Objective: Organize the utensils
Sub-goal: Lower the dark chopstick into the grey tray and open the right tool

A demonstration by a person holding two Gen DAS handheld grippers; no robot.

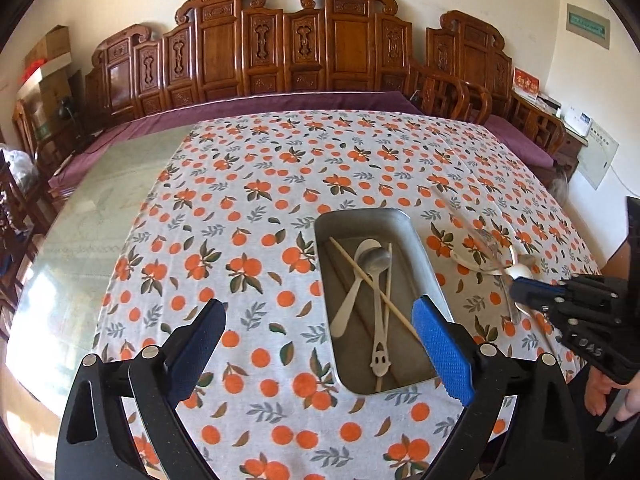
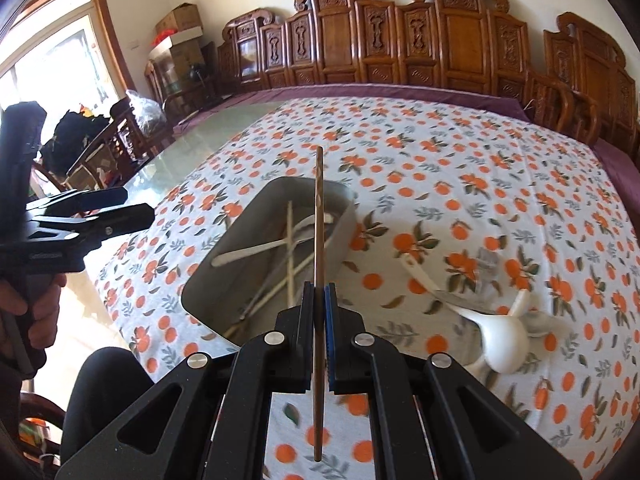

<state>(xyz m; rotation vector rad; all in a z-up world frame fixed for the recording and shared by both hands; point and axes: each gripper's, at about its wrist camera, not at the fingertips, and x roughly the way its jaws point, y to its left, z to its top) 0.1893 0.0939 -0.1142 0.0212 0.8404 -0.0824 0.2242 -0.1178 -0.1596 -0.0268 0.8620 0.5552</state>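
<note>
A grey metal tray (image 1: 416, 240) sits on the orange-print tablecloth and holds spoons (image 1: 374, 260) and chopsticks (image 1: 372, 280). It also shows in the right wrist view (image 2: 208, 264). My left gripper (image 1: 320, 344) is open and empty, above the tray's near left side. My right gripper (image 2: 319, 300) is shut on a brown chopstick (image 2: 319, 208), held upright just right of the tray. In the left wrist view the right gripper (image 1: 520, 284) is at the right, over loose utensils. White spoons (image 2: 500, 340) and a clear fork (image 2: 476, 264) lie on the cloth right of the tray.
The tablecloth (image 1: 260, 200) covers most of a glass-topped table (image 1: 104, 208). A carved wooden bench with a purple cushion (image 1: 280, 100) runs behind the table. Wooden chairs (image 2: 108, 140) stand at the left side.
</note>
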